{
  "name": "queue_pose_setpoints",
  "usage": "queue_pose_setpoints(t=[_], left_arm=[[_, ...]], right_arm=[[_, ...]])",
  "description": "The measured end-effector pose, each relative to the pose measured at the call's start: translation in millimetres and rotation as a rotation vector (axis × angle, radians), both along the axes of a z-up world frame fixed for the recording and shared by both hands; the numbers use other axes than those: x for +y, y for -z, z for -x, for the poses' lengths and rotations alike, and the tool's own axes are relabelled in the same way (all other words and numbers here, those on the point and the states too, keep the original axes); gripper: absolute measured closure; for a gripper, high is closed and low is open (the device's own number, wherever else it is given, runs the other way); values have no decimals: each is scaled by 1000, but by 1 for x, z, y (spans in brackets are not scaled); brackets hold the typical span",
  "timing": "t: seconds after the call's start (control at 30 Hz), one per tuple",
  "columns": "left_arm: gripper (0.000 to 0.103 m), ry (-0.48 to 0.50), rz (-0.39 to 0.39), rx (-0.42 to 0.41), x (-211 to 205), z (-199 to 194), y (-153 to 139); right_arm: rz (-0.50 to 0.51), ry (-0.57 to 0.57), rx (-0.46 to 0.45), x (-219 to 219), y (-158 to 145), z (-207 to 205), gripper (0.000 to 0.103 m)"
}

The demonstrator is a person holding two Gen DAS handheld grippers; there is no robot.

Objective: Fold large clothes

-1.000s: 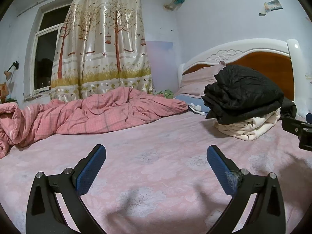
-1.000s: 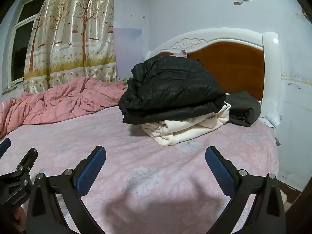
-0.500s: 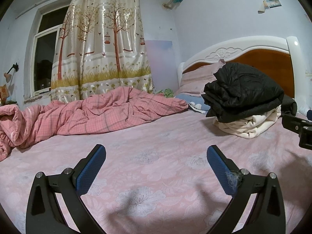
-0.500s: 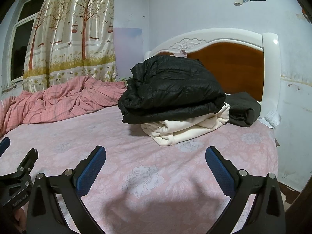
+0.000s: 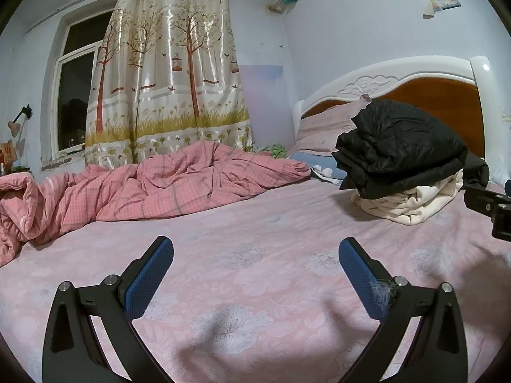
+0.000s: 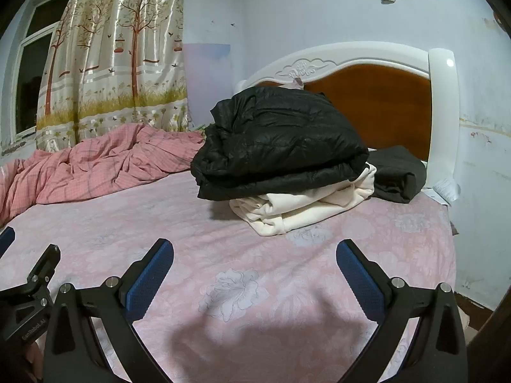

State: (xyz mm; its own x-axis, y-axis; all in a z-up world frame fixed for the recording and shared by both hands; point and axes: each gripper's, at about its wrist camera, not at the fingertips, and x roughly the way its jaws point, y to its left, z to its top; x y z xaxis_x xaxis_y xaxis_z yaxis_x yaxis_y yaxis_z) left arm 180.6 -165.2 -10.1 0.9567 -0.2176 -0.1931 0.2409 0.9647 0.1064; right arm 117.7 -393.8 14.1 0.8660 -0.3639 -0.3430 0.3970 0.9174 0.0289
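Left wrist view: the left gripper (image 5: 255, 274) stands spread wide, holding nothing, above the pink flowered sheet (image 5: 255, 223). A tuft of white fluff clings to its right-hand pad. Ahead and to the right, well apart from the fingers, a folded black jacket (image 5: 399, 146) lies on top of a folded cream garment (image 5: 412, 202). Ahead and to the left a rumpled pink checked quilt (image 5: 143, 188) lies by the curtain (image 5: 169, 73). Part of the right gripper (image 5: 490, 206) shows at the right edge.

Right wrist view: the right gripper (image 6: 255, 274) is likewise spread wide and empty over the sheet (image 6: 287, 274). The black jacket (image 6: 278, 140) and cream garment (image 6: 303, 207) lie straight ahead, near the headboard (image 6: 367, 63). A second dark folded item (image 6: 399, 172) touches the pile on its right. The left gripper (image 6: 28, 284) shows at the lower left.
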Motion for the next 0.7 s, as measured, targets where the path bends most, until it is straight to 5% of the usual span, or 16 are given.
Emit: queue_pose_setpoints(t=[0.7], left_arm=[[0, -9, 16, 23, 6, -3, 3]], right_arm=[[2, 1, 2, -1, 1, 0, 0]])
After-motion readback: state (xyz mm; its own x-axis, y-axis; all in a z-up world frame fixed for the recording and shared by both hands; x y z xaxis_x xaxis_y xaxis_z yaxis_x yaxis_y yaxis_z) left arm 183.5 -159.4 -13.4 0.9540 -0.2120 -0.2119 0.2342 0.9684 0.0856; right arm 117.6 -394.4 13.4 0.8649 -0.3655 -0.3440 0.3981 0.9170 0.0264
